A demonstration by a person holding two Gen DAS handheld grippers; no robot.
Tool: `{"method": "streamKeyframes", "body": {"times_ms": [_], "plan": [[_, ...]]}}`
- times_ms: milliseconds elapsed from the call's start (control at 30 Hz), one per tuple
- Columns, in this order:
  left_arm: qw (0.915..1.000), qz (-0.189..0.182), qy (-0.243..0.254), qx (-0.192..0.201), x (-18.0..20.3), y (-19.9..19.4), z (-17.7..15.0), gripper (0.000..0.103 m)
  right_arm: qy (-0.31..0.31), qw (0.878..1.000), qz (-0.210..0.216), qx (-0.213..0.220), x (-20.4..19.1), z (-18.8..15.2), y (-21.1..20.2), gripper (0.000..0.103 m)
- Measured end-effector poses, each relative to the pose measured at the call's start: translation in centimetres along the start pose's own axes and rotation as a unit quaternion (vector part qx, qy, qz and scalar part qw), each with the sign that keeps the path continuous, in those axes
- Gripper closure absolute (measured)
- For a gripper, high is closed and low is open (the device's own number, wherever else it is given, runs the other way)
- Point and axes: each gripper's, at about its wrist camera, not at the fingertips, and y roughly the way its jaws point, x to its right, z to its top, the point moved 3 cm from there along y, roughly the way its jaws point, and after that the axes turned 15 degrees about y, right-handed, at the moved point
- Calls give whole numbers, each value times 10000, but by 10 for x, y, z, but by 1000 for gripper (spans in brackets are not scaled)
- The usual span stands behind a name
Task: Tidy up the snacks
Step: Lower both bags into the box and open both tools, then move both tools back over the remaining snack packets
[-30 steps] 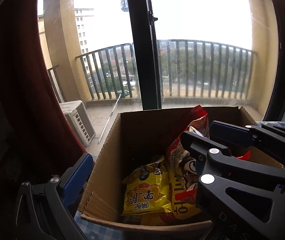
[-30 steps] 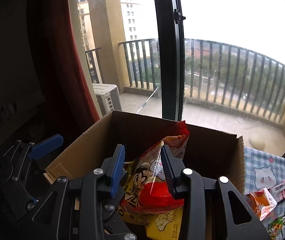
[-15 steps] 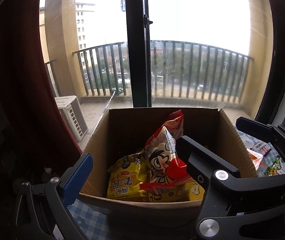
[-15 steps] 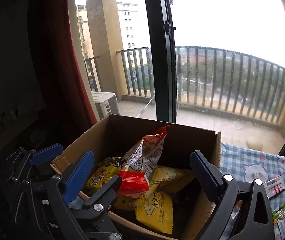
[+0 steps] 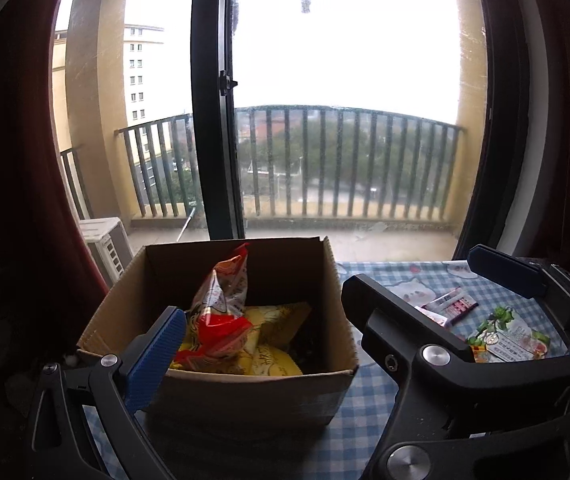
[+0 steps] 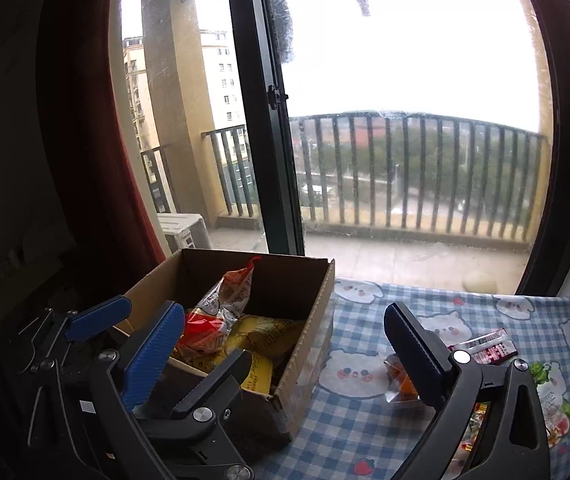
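The right gripper (image 6: 285, 332) is wide open and holds nothing. Its jaws have just been opening, and there is no snack between them, only the corner of the cardboard box (image 6: 309, 344) and some tablecloth. The left gripper (image 5: 263, 308) is open too, with nothing pinched in it.

Just past the left finger of the right gripper, inside the box, stands the red and white snack bag (image 6: 221, 312). It leans up on its end, and nothing is touching it. Yellow snack bags (image 6: 261, 336) lie flat under and beside it.

On the other side, close to the right finger, a small orange packet (image 6: 399, 376) lies on the blue checked tablecloth (image 6: 349, 412). A bit further out is a dark pink packet (image 6: 485, 348), and off to the right a green and white packet (image 6: 549, 388). These are still outside the box.

Far behind it all are the window (image 6: 405, 60) and the balcony railing (image 6: 405, 172).

I think one bag has just been dropped in, so this step is done. Next, a gripper should go to a packet on the cloth. It must come down low, slide a finger on each side of the flat packet, squeeze, lift it, and carry it over the box wall.
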Motion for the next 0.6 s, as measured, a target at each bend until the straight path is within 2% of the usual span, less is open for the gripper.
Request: {"method": "streamKeyframes", "body": {"times_ms": [133,300,600], "plan": [[9998,-98,41,185,30,-12,5,0,-10,9998,-188,42,22,-1,-24,0],[9990,-361,98,227,65,-18,7,0,73,9986,-492,160,52,-5,-55,0],[9956,-894,271,77,128,-14,-6,0,275,9941,-1048,66,108,-27,-87,0]]}}
